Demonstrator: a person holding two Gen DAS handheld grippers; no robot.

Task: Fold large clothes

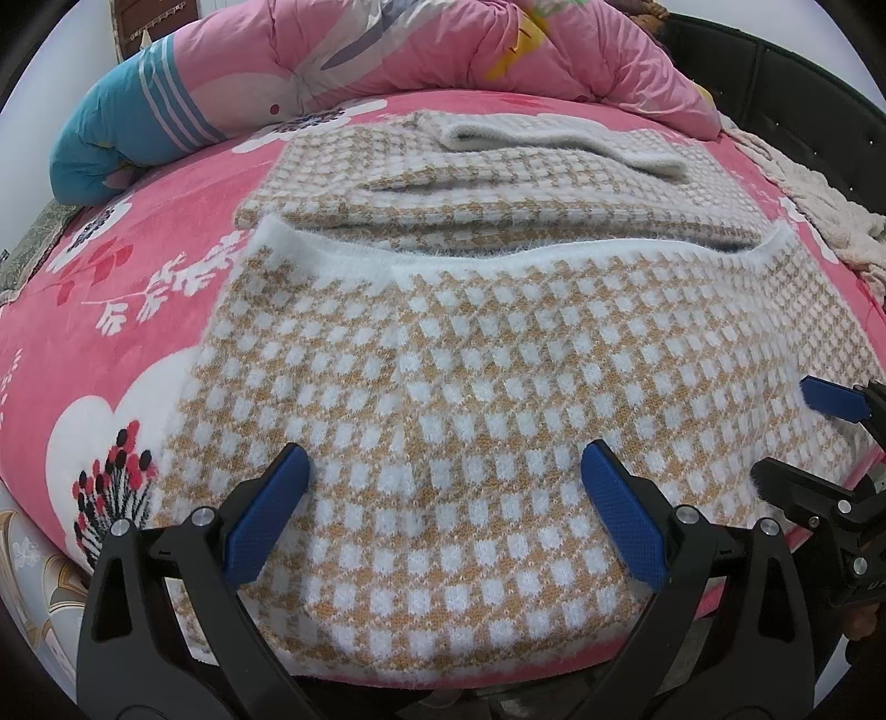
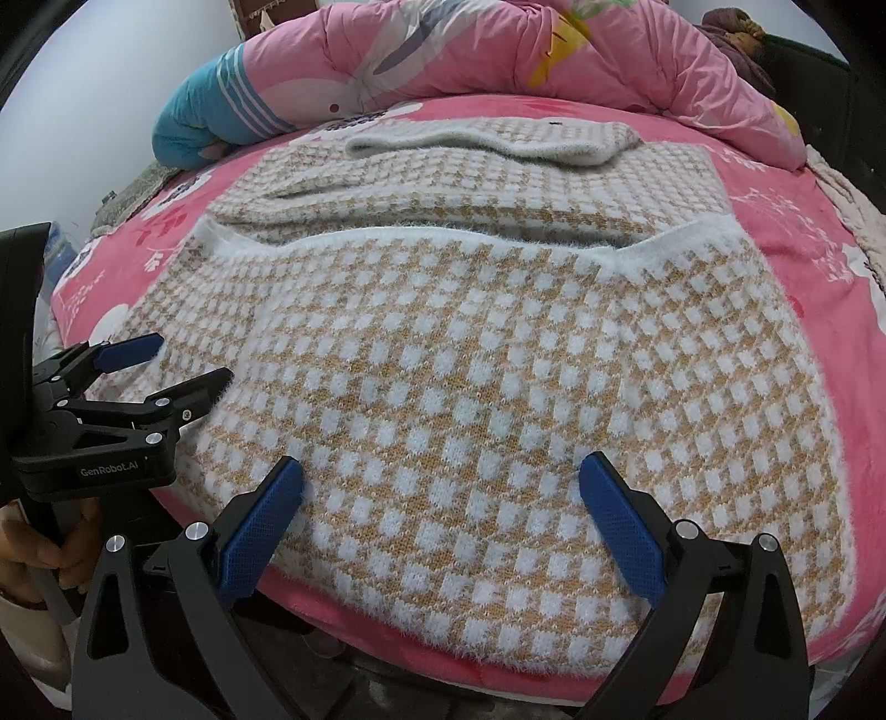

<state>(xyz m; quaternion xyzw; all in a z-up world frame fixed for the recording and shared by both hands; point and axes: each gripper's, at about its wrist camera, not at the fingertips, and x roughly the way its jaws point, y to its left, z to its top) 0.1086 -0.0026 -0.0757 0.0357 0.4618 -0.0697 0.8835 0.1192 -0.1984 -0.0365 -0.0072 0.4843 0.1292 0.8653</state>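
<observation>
Sweater (image 1: pixel 443 387) lies half-folded on the bed (image 1: pixel 111 343), both claws — left claw (image 1: pixel 443 498), right claw (image 2: pixel 440 498) — spread w/ nothing held, so a one-layer pinch prob drags the fuzzy hem crooked.

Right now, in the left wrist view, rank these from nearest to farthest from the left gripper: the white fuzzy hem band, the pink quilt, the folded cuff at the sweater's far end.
From the left gripper:
1. White fuzzy hem band, across the sweater's middle.
2. Folded cuff, beyond it, on the far part.
3. Pink quilt, bunched along the bed's far side.
</observation>
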